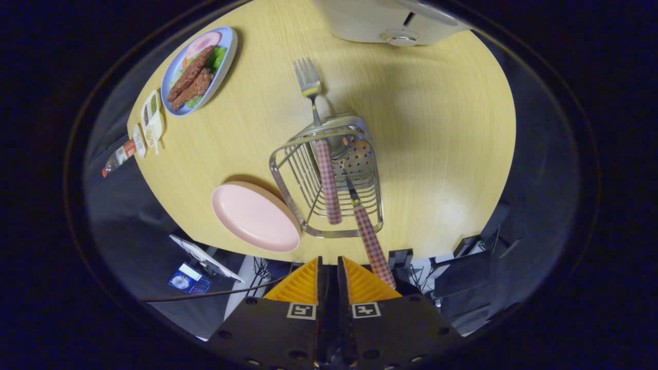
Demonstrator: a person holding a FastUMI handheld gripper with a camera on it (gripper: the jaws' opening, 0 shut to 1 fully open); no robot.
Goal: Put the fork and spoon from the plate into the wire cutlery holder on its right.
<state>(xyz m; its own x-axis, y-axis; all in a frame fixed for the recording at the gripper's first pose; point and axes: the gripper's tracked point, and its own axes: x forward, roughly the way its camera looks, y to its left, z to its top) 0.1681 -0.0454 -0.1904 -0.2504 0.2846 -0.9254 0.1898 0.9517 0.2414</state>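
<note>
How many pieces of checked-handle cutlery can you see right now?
2. The fork stands in the wire cutlery holder, tines sticking out. The spoon leans in beside it, handle reaching toward the closed, empty fingers.

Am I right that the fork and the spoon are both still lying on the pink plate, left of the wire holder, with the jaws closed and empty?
Not quite: the gripper view shows the fork and the spoon standing in the wire cutlery holder, their checked handles sticking out. The pink plate left of it is bare. The rest holds: the gripper has its jaws closed on nothing.
</note>
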